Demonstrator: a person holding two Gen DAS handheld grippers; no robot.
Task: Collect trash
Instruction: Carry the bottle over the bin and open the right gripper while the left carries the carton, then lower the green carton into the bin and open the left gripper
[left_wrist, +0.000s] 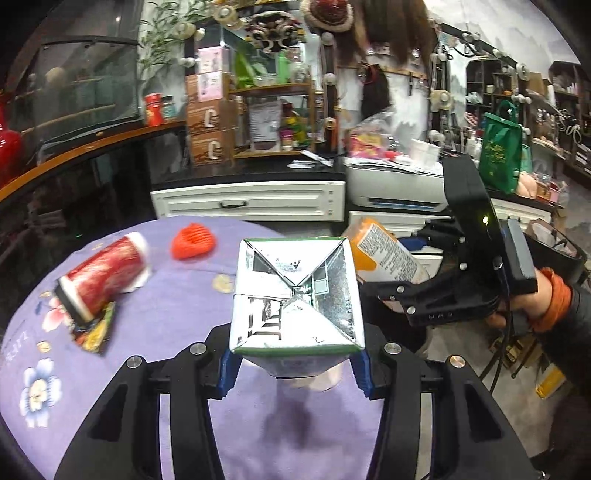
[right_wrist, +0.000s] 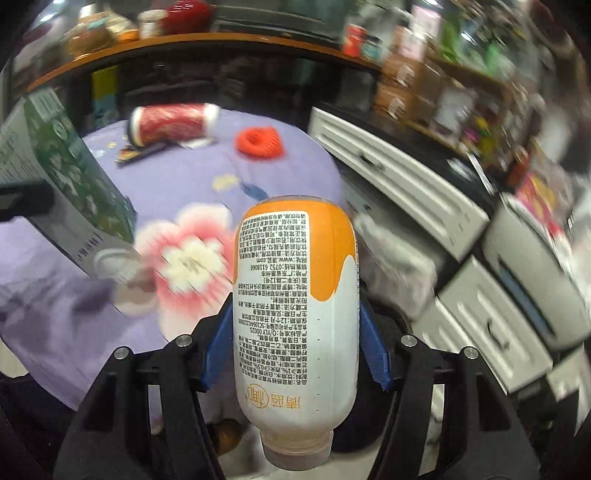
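Observation:
My left gripper (left_wrist: 295, 365) is shut on a silver and green drink carton (left_wrist: 295, 295), held above the purple flowered tablecloth (left_wrist: 155, 332); the carton also shows at the left of the right wrist view (right_wrist: 70, 184). My right gripper (right_wrist: 295, 347) is shut on an orange and white plastic bottle (right_wrist: 295, 314), cap toward the camera, held beyond the table's right edge; it also shows in the left wrist view (left_wrist: 384, 254). A red cylindrical can (left_wrist: 103, 277) lies on its side on the cloth over a dark wrapper (left_wrist: 96, 332). A red crumpled object (left_wrist: 194, 242) lies farther back.
White drawer cabinets (left_wrist: 243, 201) and a white printer (left_wrist: 395, 184) stand behind the round table. A curved wooden counter (left_wrist: 74, 147) runs at the left. A green bag (left_wrist: 500, 151) hangs at the right. Shelves behind are cluttered.

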